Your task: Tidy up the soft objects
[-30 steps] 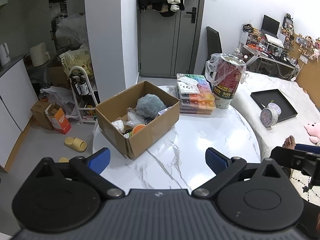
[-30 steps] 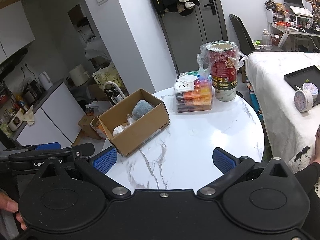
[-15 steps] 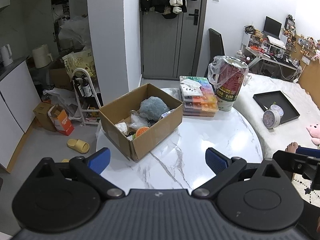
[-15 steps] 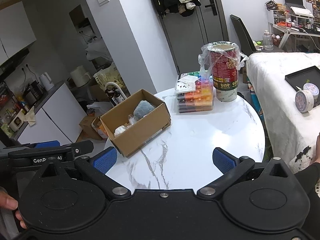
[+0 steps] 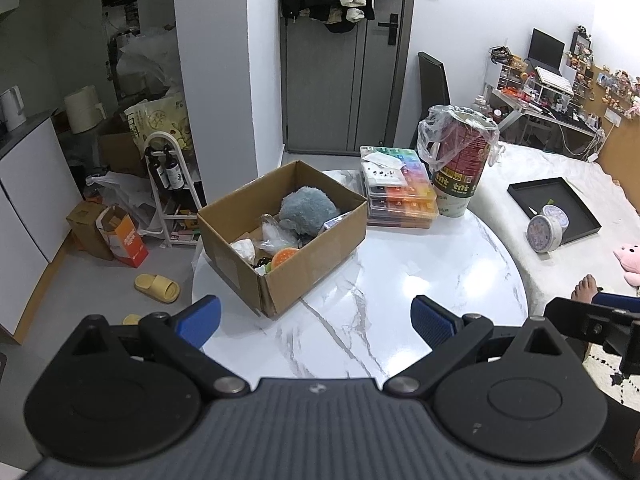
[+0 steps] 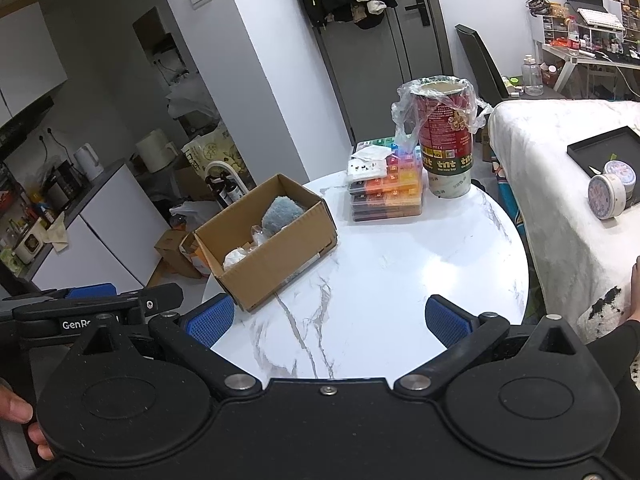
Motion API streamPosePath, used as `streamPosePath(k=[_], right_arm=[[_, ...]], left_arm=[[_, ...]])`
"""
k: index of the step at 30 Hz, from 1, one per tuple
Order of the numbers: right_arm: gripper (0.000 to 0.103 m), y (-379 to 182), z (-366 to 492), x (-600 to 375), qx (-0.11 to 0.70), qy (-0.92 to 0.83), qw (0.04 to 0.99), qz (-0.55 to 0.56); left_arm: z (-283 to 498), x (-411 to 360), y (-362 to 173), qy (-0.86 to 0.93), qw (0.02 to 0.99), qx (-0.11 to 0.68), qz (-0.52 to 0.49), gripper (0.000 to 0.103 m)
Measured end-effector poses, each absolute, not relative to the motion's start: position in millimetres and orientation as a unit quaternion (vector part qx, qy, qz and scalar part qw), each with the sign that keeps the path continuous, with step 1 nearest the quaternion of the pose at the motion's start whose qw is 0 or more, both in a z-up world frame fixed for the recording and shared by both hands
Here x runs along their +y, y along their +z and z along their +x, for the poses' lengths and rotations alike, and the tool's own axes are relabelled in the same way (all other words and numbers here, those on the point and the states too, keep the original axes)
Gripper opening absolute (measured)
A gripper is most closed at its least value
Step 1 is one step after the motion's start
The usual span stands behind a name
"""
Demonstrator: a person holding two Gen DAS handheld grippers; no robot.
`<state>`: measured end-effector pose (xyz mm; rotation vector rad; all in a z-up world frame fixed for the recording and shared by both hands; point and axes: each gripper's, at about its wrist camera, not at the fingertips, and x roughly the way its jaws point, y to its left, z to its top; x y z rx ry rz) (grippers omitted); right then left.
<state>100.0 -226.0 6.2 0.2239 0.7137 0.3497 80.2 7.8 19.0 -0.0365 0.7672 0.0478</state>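
My left gripper (image 5: 316,322) and right gripper (image 6: 327,320) both gape wide, holding nothing, low in frame over the marble table (image 5: 420,280). Above them, centre-left, the cardboard box (image 5: 316,248) holds a blue-grey plush (image 5: 306,210) and an orange ball (image 5: 283,257).

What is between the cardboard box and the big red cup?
A stack of colourful plastic organizer cases sits between the cardboard box and the red cup, touching neither clearly; both wrist views show it.
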Motion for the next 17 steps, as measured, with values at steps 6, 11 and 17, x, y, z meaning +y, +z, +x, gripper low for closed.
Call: streamPosePath(k=[6,11,17], right_arm=[[0.103,4.7,101.4,-226.2,0.347,0.171,0.916,0.108],[0.103,0.6,105.3,-229.3,0.349,0.171,0.914,0.114],[0.103,-6.2,109.5,-233.3,0.355,0.169,0.912,0.12]], left_arm=[[81.6,8.0,15.8,0.029,0.926,0.376,-0.013,0.101],[82.7,5.3,14.0,0.033,0.926,0.376,-0.007,0.101],[88.8,-2.8,8.0,0.018,0.924,0.383,0.001,0.101]])
